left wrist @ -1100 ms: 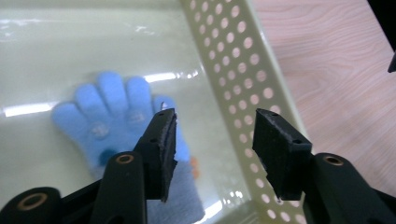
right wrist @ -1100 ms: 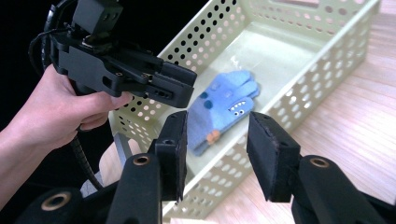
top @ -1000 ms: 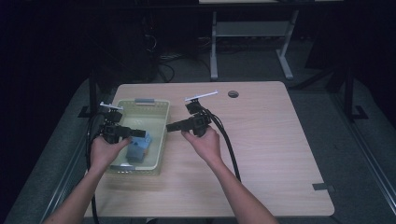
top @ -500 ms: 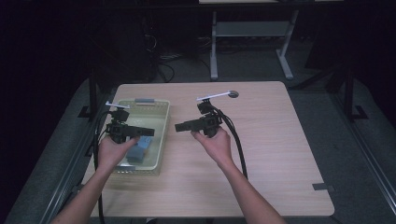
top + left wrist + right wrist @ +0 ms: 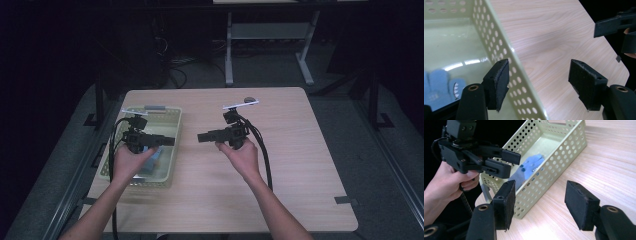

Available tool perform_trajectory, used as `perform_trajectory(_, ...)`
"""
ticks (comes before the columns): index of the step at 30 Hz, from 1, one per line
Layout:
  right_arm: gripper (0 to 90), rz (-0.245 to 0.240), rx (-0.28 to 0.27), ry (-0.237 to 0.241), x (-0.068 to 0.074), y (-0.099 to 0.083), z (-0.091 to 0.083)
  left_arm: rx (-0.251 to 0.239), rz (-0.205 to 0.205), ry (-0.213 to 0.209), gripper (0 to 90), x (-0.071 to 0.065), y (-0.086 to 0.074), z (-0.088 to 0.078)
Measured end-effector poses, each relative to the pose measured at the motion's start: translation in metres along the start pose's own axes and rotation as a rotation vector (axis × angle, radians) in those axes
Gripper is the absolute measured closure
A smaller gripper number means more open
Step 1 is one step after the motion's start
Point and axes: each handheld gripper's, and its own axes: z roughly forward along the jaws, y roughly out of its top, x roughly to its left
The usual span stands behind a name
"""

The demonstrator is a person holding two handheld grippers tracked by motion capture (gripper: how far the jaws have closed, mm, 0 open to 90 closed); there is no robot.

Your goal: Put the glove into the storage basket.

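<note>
Right gripper view: blue plush toy point(image 5: 529, 168) in perforated basket point(image 5: 564, 147), likely soft, light; best pinched mid-body; left claw point(image 5: 167, 141), right claw point(image 5: 202, 136) just spreading, empty.

The surface point(image 5: 300, 165) is a light wood-grain top with rounded corners. On its left side stands a pale green perforated basket point(image 5: 170, 145), and a small dark round disc point(image 5: 248, 99) lies near the far edge.
</note>
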Motion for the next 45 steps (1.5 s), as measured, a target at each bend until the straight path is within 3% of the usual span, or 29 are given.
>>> perform_trajectory(13, 37.2, 0.048, -0.027, 0.010, -0.014, -0.012, -0.018, -0.017, 0.032, -0.027, 30.1, -0.018, 0.003, 0.004)
perform_trajectory(30, 35.9, 0.109, -0.079, -0.040, -0.040, -0.034, -0.058, 0.006, 0.098, -0.094, 29.7, -0.055, 0.004, 0.029)
perform_trajectory(45, 34.8, 0.141, -0.105, -0.085, -0.057, -0.052, -0.087, 0.026, 0.138, -0.136, 28.4, -0.078, -0.003, 0.046)
